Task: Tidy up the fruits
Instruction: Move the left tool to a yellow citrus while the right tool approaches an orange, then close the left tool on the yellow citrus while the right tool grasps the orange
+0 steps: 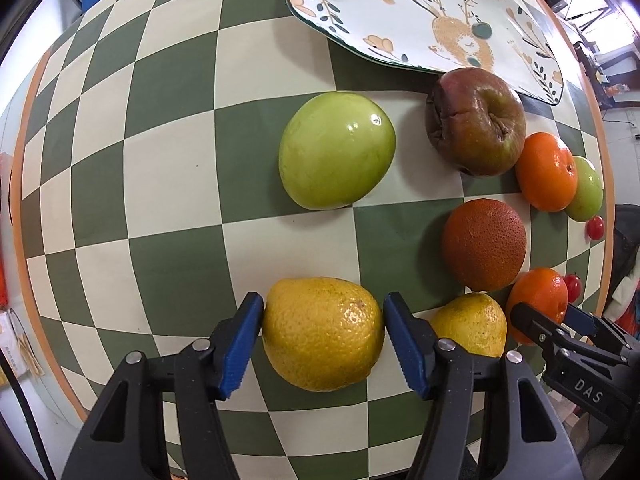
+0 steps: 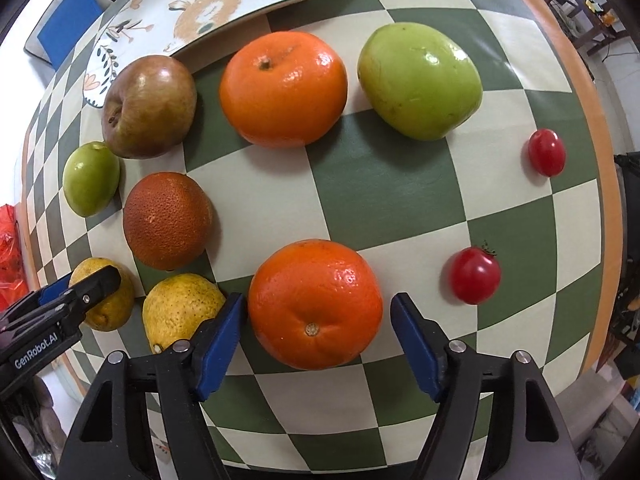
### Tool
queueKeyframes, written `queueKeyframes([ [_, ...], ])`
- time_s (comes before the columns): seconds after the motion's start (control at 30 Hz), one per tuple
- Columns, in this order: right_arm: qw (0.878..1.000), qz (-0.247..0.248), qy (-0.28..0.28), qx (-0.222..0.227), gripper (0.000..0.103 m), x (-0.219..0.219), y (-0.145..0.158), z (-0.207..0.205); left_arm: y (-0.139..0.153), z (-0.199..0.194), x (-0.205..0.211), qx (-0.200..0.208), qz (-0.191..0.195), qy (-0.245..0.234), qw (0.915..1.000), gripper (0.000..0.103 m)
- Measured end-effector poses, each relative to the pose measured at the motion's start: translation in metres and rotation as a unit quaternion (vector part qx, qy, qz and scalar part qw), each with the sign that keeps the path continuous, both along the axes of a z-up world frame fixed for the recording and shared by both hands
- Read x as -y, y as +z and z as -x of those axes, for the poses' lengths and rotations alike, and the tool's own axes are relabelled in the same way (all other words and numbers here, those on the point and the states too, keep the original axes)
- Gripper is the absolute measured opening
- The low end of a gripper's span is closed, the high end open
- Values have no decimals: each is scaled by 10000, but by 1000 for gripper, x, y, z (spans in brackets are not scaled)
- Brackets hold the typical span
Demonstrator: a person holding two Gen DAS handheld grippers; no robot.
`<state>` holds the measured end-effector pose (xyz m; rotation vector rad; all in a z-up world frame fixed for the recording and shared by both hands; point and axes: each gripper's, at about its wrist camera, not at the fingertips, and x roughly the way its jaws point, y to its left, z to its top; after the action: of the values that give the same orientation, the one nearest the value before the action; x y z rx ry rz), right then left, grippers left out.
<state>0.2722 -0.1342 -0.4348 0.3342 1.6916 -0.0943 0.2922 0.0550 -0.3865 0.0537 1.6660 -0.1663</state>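
Left hand-held gripper [image 1: 323, 336]: black angular plastic arms, silver round rivets at the joints, blue ribbed pads [image 1: 238, 350] on both fingers, white "GenRobot.AI" lettering along the side. Right hand-held gripper [image 2: 318, 334]: same black frame, silver rivets, blue serrated pads [image 2: 219, 346], white "DAS" printed on the body.

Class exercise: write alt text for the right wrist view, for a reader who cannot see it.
The right gripper straddles an orange on a checkered table, jaws open. Other fruit lies around it, two tomatoes to the right and a patterned plate at the far edge.
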Motion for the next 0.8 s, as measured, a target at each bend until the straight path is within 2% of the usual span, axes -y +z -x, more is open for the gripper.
queueKeyframes([
  [0.13, 10000, -11, -88, -27, 75, 3, -13, 0, -6, -1, -11, -82, 198, 84, 9997, 60],
  [0.4, 9997, -15, -217, -139, 75, 2, -20, 3, -36, -12, -42, -701, 769, 372, 9939, 63],
  [0.43, 9996, -12, -222, -145, 75, 3, -21, 3, -31, -3, -46, -707, 770, 343, 9939, 63],
  [0.57, 9995, -16, -258, -201, 75, 5, -27, 8, -39, -10, -49, -709, 707, 202, 9948, 63],
  [0.73, 9993, 9, -267, -250, 75, 1, -34, 4, -49, -9, -55, -949, 684, 171, 9930, 63],
  [0.8, 9993, 25, -257, -259, 75, -5, -39, 4, -51, -9, -59, -852, 624, 131, 9943, 63],
])
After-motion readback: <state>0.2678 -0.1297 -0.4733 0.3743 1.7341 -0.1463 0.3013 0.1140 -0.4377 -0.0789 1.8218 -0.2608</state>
